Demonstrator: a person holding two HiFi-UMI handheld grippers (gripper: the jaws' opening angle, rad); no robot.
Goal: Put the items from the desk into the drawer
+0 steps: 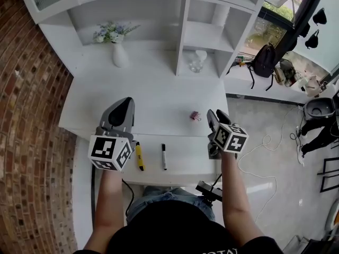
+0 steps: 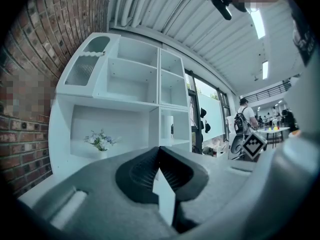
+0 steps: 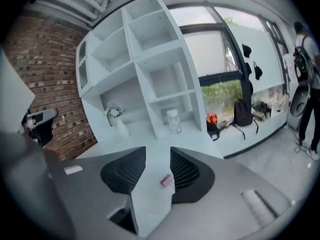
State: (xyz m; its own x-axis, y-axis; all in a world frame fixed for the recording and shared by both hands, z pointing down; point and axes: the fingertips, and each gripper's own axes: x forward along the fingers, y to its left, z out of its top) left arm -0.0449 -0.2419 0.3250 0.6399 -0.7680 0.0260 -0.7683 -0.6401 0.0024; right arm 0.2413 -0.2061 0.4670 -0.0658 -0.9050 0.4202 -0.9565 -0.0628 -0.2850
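Dark shirt and two forearms sit lowest in the head view, reaching out over the pulled-out drawer. Left gripper hangs above the drawer's left end, marker cube toward the camera. In its own view the jaw tips meet, with only a thin wedge of daylight lower down and nothing caught between them. Right gripper is above the drawer's right end, tilted down toward the desk. Its jaws stand partly apart and hold nothing. Through the gap its view shows the pink clip lying on the desk just behind the drawer's right half, untouched and clear of both pads. The clip is small, magenta and bunched, too small to make out further. Inside the drawer are a yellow marker left of centre and a black marker near centre, roughly parallel and apart. Well behind the drawer stands a white shelf unit, with a white vase of pale flowers behind the left half and a glass jar in a compartment behind the right half. A brick wall is left of the drawer, and a black backpack is far back right. Nothing lies between the right gripper and the clip. Counts: two grippers, two markers, one clip, one vase, one jar.
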